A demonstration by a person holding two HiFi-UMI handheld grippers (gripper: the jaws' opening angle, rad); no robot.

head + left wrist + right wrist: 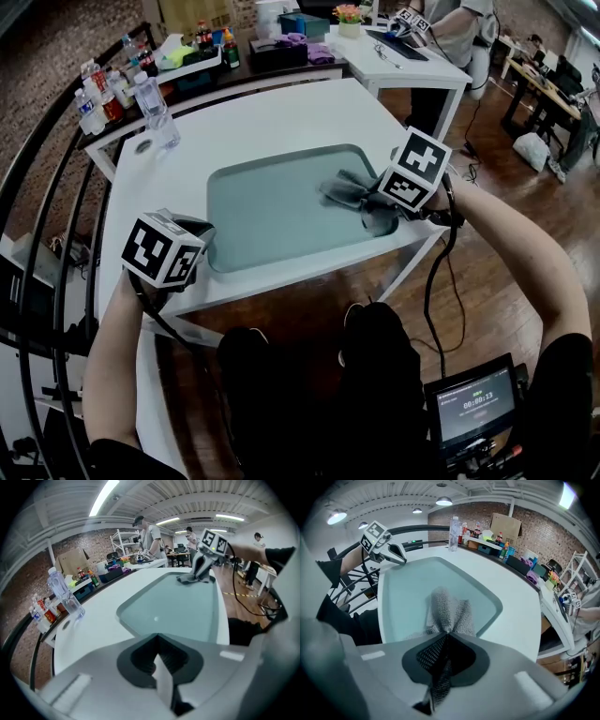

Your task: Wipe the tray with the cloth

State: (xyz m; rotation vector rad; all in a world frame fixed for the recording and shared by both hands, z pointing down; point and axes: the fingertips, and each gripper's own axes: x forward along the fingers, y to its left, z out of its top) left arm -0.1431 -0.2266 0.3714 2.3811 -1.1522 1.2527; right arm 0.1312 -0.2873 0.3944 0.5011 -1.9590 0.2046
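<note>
Right gripper (443, 637) clamps grey textured cloth (449, 609) onto right end of pale teal rectangular tray (272, 202) for wiping. Left gripper (161, 663), jaws together and empty, at tray's lower-left corner, likely bracing.

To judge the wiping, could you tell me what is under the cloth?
The teal tray's floor; the right gripper holds the cloth. The covered patch is hidden.

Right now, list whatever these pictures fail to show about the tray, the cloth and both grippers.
1. Left gripper view: the body of the left gripper covers the near edge of the tray, so whether its shut fingers touch the rim is unclear.
2. Every view: the folds of the cloth, pinched in the right gripper, hide its contact with the tray.
3. Head view: labels on the bottles are too small to read.
</note>
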